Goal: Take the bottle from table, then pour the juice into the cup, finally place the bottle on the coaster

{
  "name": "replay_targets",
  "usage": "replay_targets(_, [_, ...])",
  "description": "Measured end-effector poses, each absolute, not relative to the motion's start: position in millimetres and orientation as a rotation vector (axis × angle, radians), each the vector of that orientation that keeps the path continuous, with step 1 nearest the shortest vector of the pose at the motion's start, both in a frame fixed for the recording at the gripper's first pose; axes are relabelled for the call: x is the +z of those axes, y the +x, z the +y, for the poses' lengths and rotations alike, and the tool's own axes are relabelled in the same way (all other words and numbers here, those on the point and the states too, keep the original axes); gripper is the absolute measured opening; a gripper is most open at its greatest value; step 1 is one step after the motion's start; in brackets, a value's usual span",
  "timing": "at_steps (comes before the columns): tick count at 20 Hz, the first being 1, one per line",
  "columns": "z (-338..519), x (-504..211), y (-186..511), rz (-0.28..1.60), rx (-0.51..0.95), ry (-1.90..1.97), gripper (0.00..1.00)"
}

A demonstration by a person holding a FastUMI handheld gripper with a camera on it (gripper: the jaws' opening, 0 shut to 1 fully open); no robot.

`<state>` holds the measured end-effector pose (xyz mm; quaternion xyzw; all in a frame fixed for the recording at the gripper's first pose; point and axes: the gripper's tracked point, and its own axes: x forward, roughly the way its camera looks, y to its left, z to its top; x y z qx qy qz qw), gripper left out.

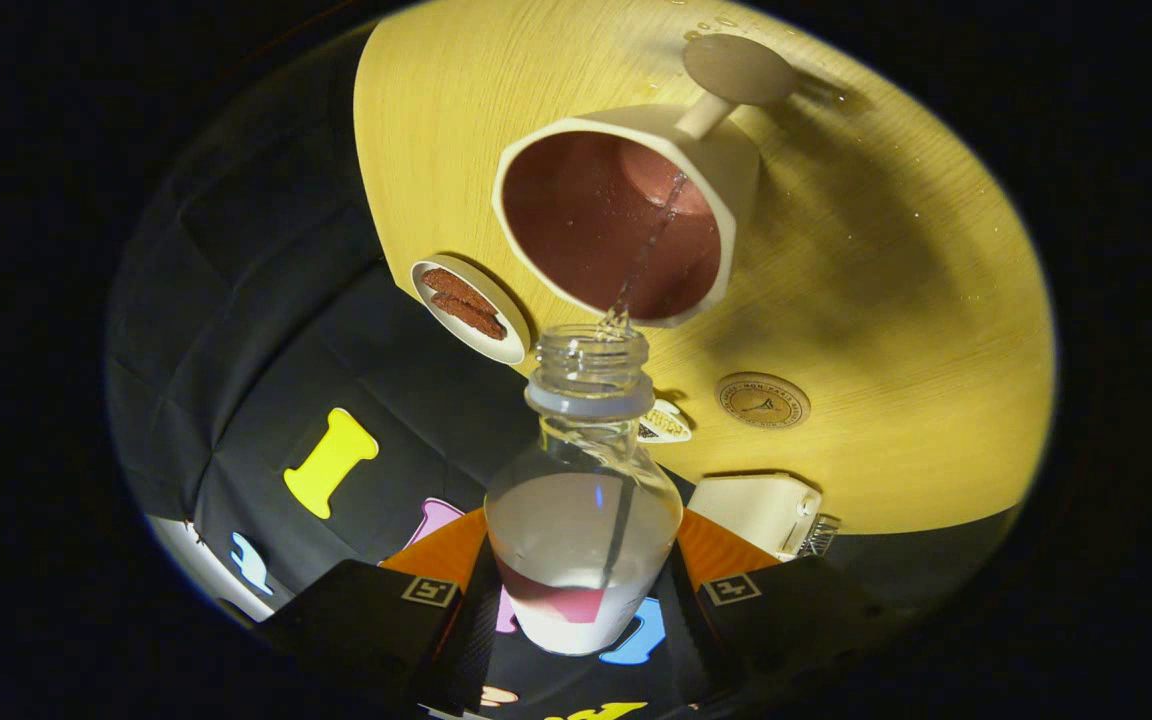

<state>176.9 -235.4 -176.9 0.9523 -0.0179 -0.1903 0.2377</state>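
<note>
My gripper (581, 590) is shut on a clear plastic bottle (584, 520), one finger on each side of its body. The bottle is uncapped and tipped forward, its mouth (593, 345) at the near rim of a white stemmed cup (626, 215) with a dark red inside. A thin stream of clear liquid (648, 250) runs from the mouth into the cup. The cup stands on the light wooden table (886, 260). A round brown coaster (763, 401) lies on the table just right of the bottle's neck.
A small white dish (469, 308) with brown pieces sits at the table's edge, left of the cup. A white box-like object (758, 508) rests near the coaster, and a small light item (664, 424) lies beside the bottle's neck. Water drops speckle the table beyond the cup.
</note>
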Motion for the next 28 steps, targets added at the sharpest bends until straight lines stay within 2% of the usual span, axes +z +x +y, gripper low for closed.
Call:
replay_targets(16, [-257.4, -165.1, 171.3, -0.1, -0.531, 2.762, 0.73])
replay_targets(28, [-253.7, -169.1, 174.3, -0.063, -0.518, 2.775, 0.73])
